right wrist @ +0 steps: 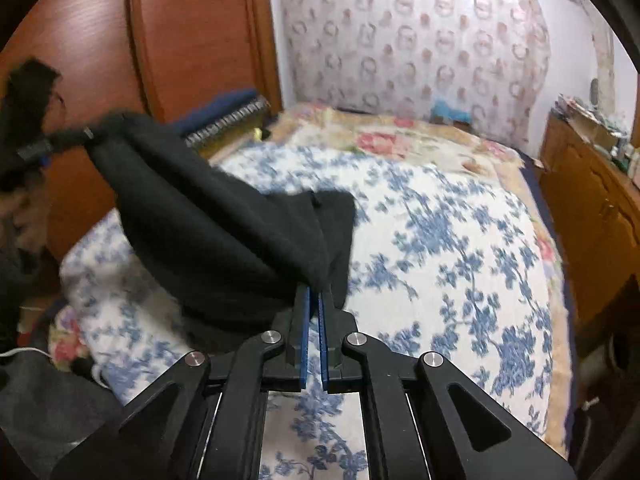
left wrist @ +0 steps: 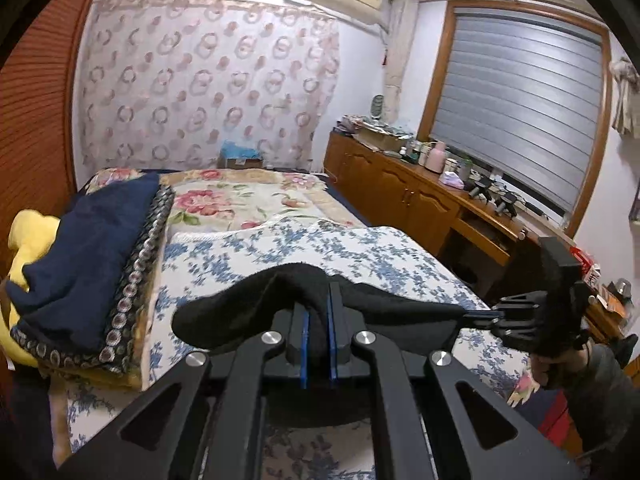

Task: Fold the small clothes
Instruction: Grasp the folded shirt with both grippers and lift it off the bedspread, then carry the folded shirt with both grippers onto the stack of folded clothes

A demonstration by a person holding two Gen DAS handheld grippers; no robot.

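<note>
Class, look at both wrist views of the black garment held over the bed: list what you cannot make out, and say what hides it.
1. Left wrist view: the black garment's lower part, hidden behind the left tongs.
2. Right wrist view: the left tongs, blurred and part-wrapped in cloth.
3. Right wrist view: the garment's type; it hangs bunched from the right tongs.
4. Left wrist view: the dresser items, too small.
</note>
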